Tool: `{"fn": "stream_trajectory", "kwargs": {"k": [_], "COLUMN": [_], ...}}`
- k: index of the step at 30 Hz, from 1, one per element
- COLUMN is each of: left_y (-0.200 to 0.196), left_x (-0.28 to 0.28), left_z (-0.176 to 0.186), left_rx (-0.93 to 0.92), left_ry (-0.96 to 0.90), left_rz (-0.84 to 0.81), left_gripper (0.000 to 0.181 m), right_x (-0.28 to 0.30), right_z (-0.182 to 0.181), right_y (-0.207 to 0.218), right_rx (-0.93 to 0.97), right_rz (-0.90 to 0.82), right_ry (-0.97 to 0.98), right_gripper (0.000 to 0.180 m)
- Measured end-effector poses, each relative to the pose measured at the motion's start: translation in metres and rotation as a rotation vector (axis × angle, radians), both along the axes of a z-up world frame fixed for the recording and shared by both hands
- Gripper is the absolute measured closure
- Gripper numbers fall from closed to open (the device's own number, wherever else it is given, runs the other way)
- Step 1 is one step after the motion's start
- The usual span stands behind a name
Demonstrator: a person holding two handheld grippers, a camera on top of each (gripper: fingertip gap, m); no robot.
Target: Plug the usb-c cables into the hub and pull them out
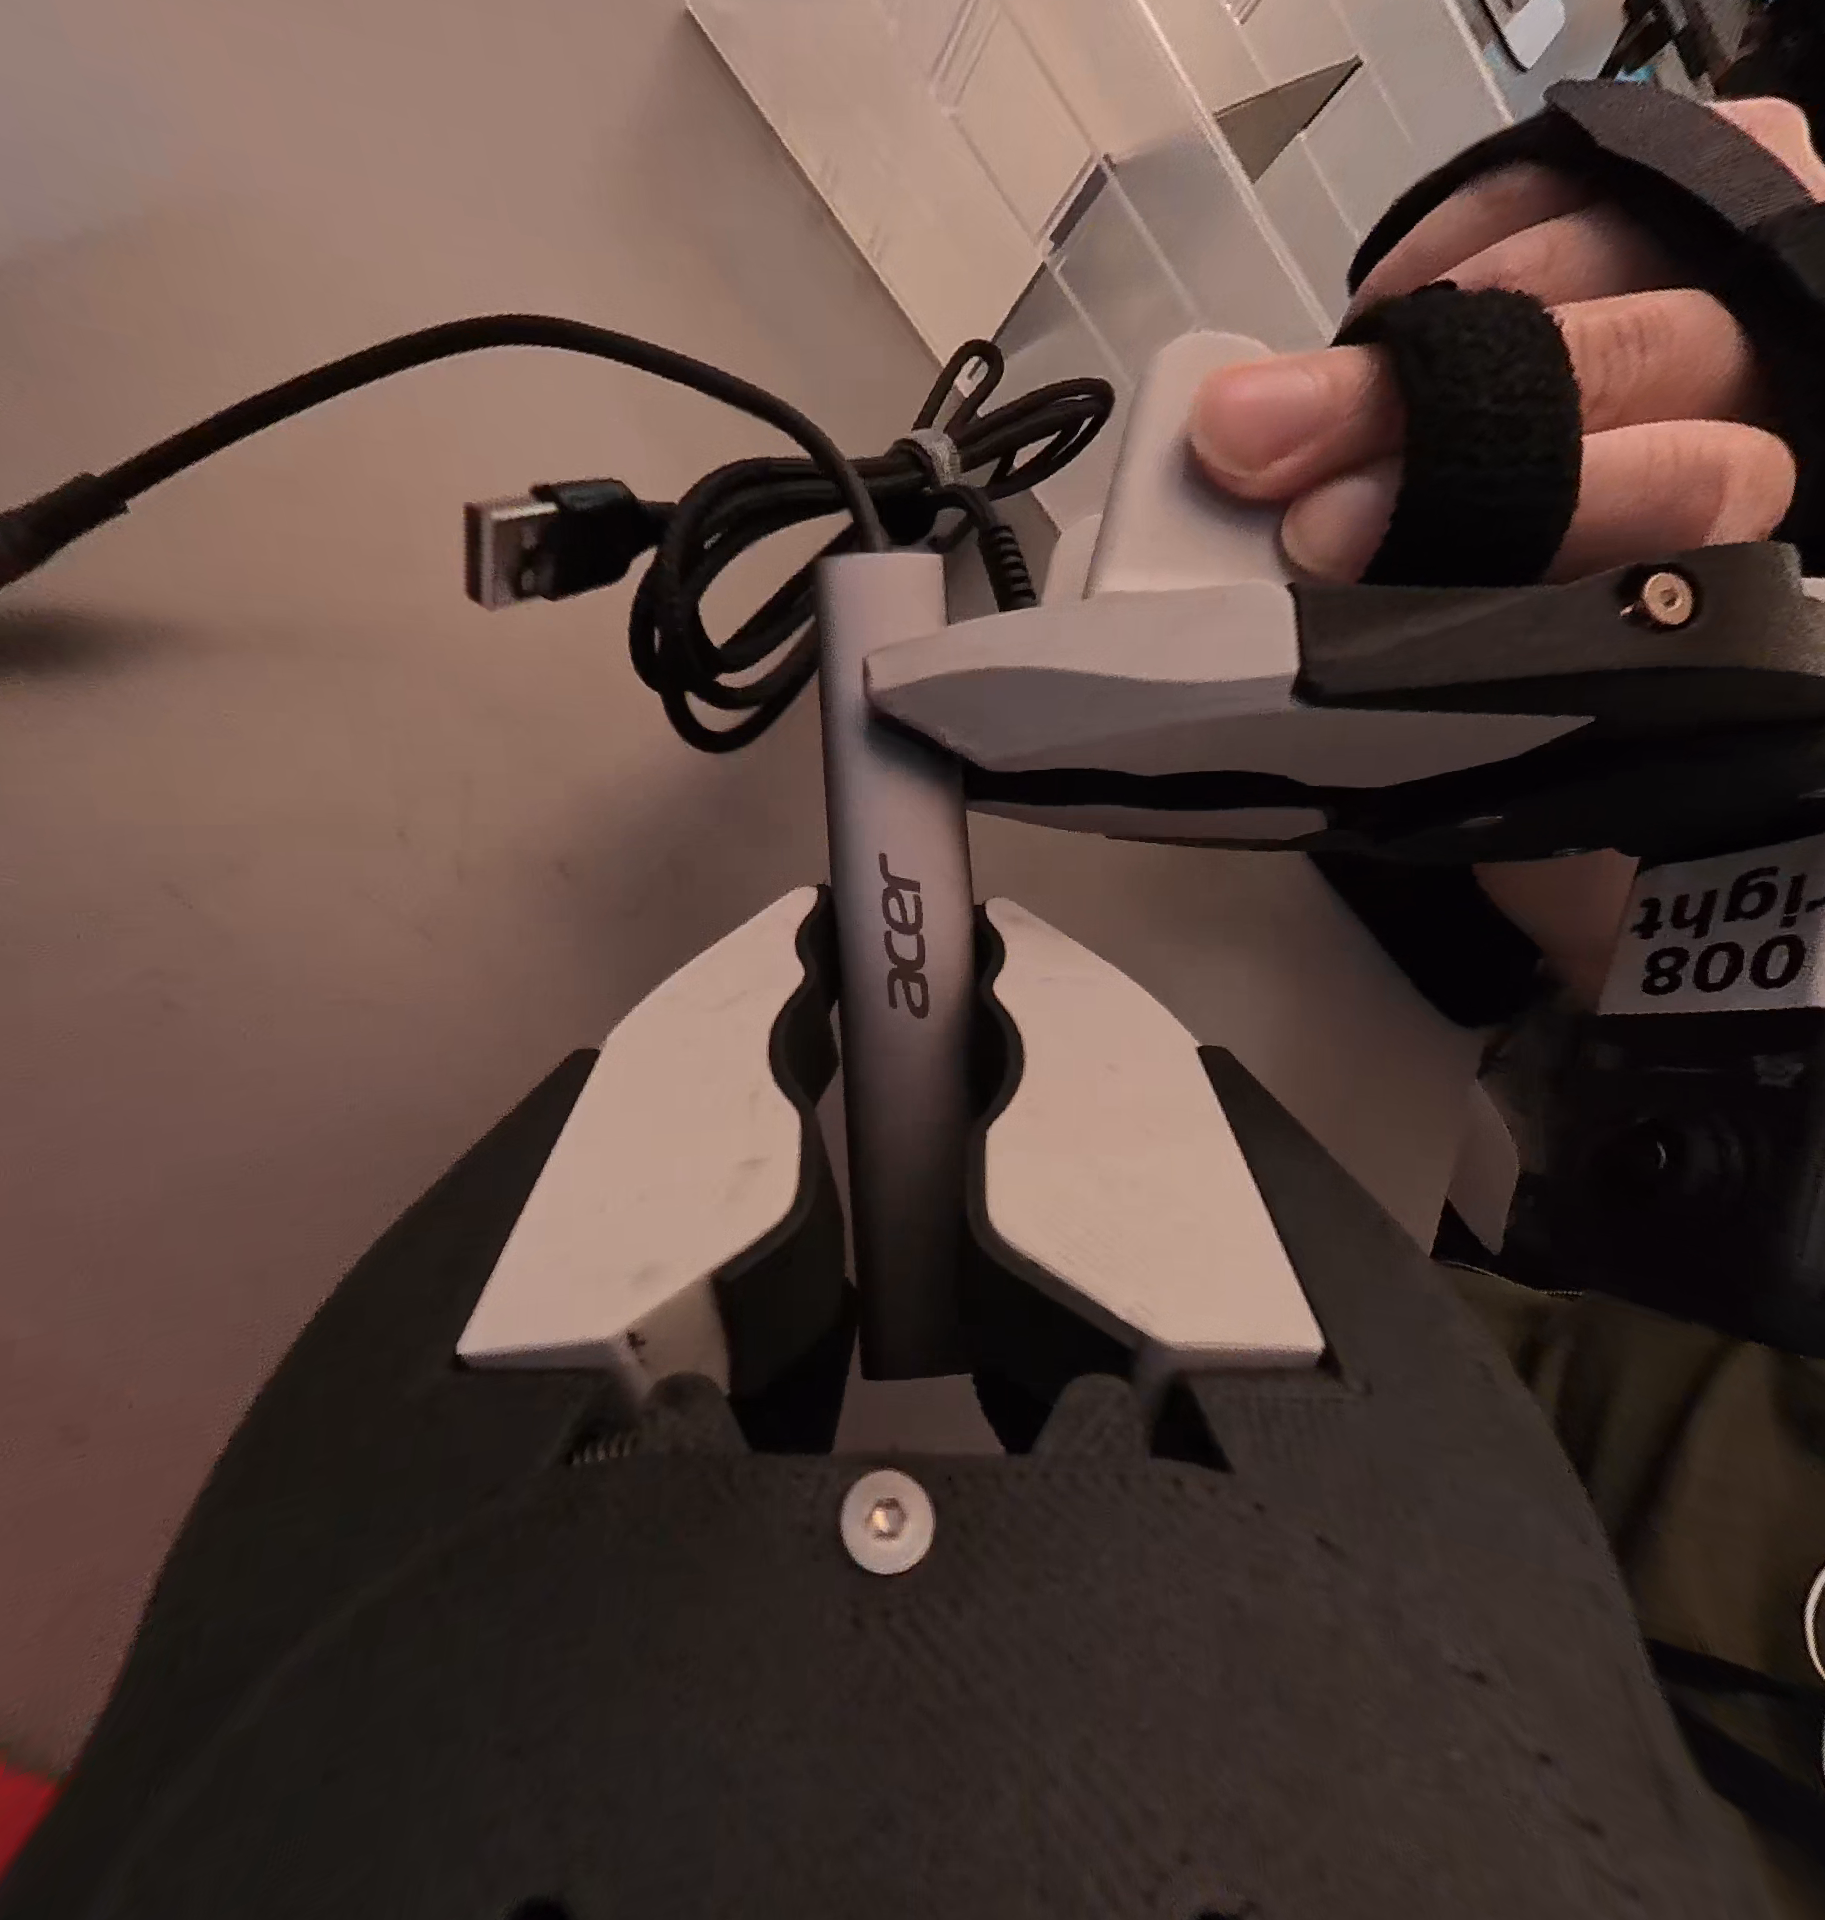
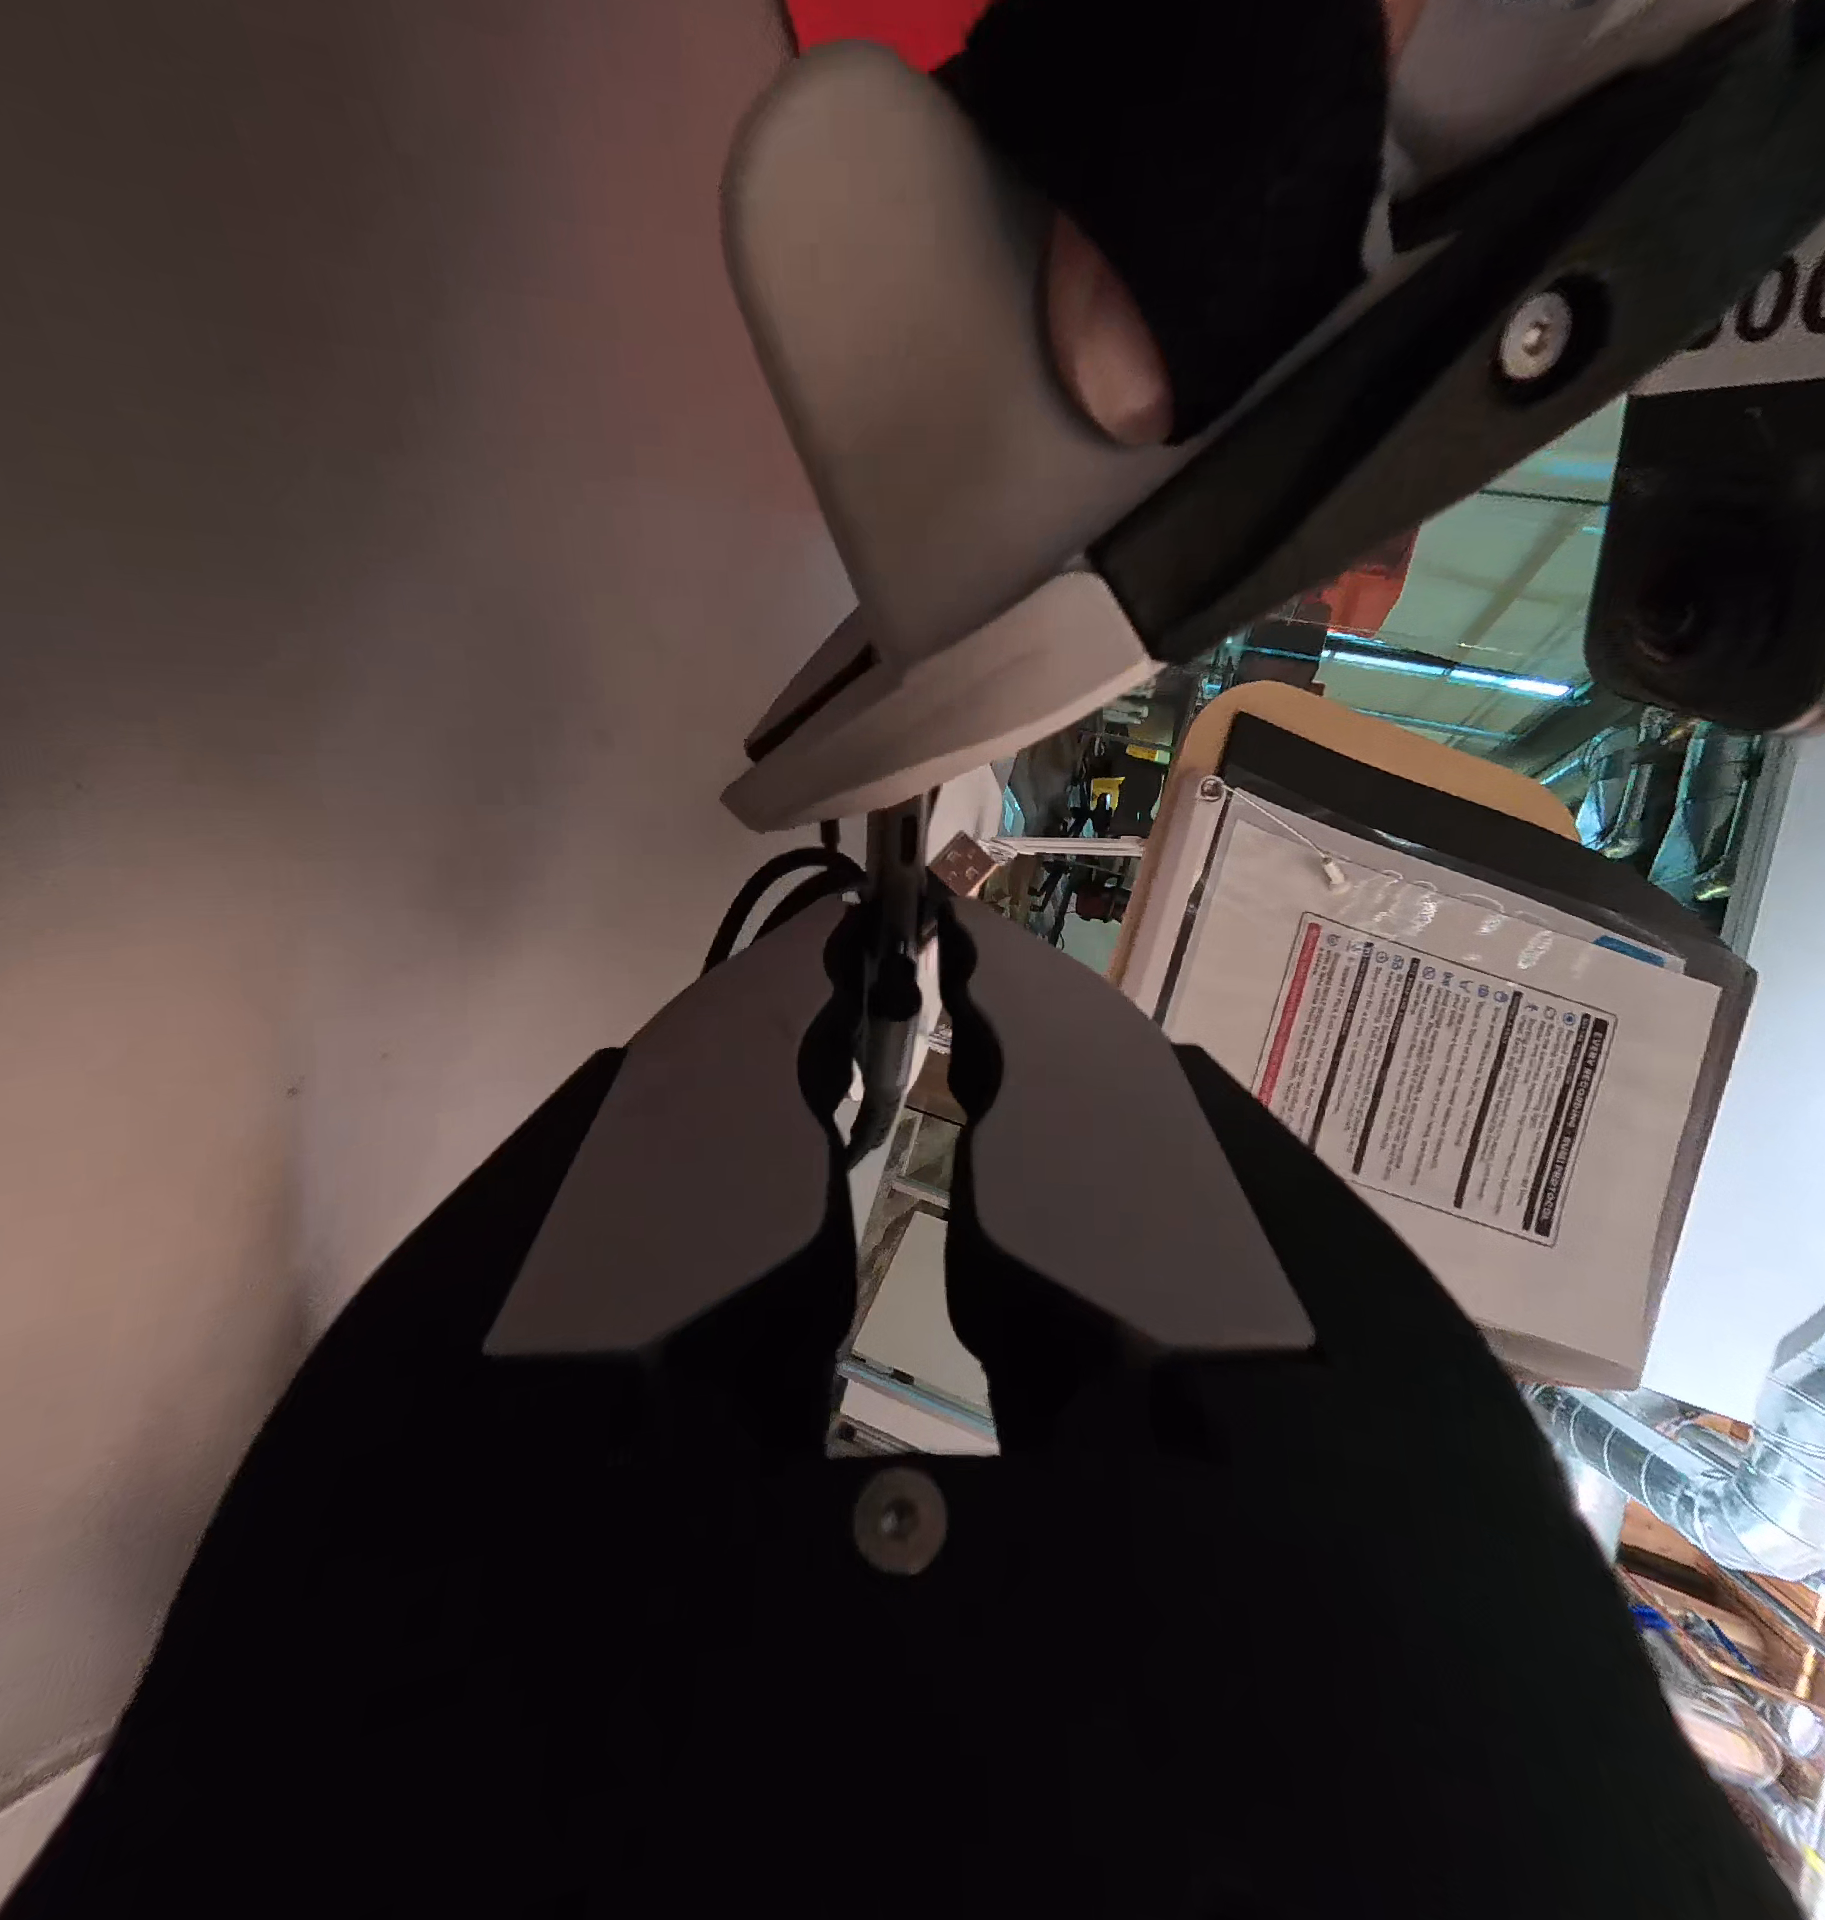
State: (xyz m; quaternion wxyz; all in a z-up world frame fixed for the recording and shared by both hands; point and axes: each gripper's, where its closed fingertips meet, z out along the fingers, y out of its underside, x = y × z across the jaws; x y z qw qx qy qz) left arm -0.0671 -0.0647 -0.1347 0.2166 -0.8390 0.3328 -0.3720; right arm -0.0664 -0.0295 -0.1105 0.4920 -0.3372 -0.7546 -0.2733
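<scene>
Our left gripper point(image 1: 900, 935) clamps the grey hub point(image 1: 892, 966) upright. At two o'clock, our right gripper point(image 1: 923, 727) pinches a cable plug point(image 2: 884, 1023) against it; only the left view shows the bundled cable point(image 1: 783, 582).

A clear acrylic organiser point(image 1: 1126, 177) lies on the pale tabletop point(image 1: 264, 779). A laminated printed sheet point(image 2: 1448, 1101) is fastened to a board point(image 2: 1375, 758).

Beige tabletop point(image 1: 264, 831), clear acrylic organizer point(image 1: 1147, 187) behind (dim light)
</scene>
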Motion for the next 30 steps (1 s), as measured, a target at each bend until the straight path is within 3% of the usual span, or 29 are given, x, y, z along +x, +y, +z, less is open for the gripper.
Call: {"fn": "stream_trajectory", "kwargs": {"k": [10,22,30], "left_y": [-0.001,-0.002,-0.003], "left_x": [-0.007,-0.009,-0.009], "left_z": [-0.017,-0.02,-0.023], "left_rx": [-0.03,-0.035,-0.002], "left_ry": [0.036,0.042,0.066], "left_rz": [0.017,0.013,-0.009], "left_gripper": [0.158,0.158,0.158], "right_x": [0.016,0.01,0.01], "right_z": [-0.008,-0.016,-0.019], "right_y": [0.002,-0.016,-0.019], "right_rx": [-0.068,-0.192,-0.291], "right_rz": [-0.077,-0.02,-0.041], "right_ry": [-0.033,0.012,0.036], "right_gripper": [0.154,0.171,0.171]}}
